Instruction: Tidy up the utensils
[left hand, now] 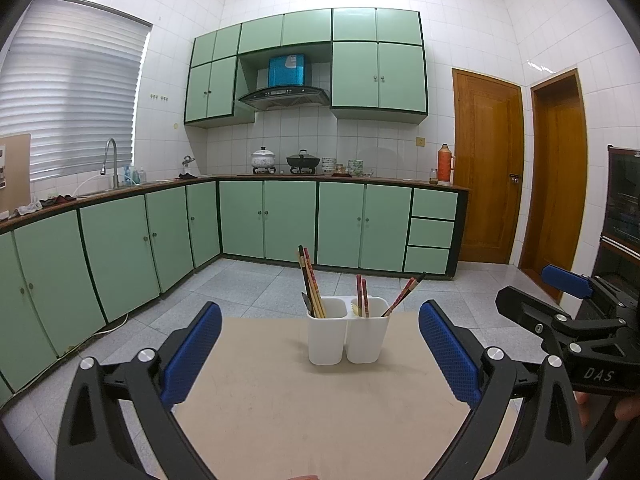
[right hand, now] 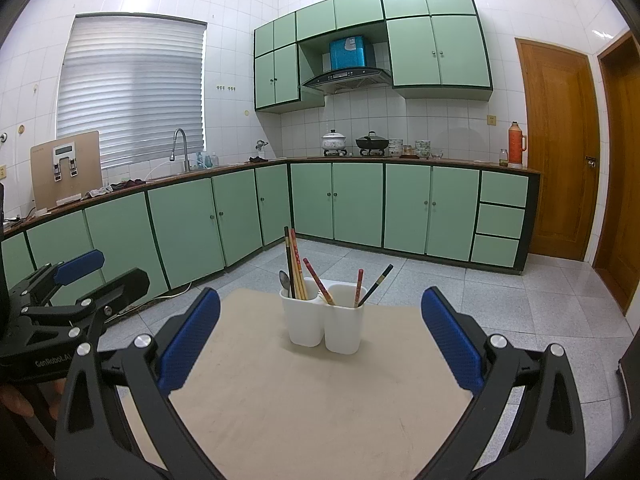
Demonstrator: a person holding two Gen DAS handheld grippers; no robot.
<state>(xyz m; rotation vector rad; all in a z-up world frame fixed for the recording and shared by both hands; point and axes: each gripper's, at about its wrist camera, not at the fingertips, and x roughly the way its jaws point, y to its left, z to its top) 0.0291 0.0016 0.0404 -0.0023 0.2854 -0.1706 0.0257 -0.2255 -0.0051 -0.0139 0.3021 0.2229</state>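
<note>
Lower ends of the chopsticks (right hand: 297, 264) sit hidden inside the white holder (right hand: 324, 324). The spoon (right hand: 284, 281) shows its bowl only. A yellowish thing (left hand: 355, 307) in the right cup is too small to identify. Near edge of the bench (right hand: 320, 420) is cut off by the frame. Jars by the flask (right hand: 516, 144) are too small to tell.

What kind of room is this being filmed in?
A home kitchen, by the look of it: green cabinets run under an L-shaped counter, a range hood hangs above pots on a stove, and a sink faucet stands by the window.
</note>
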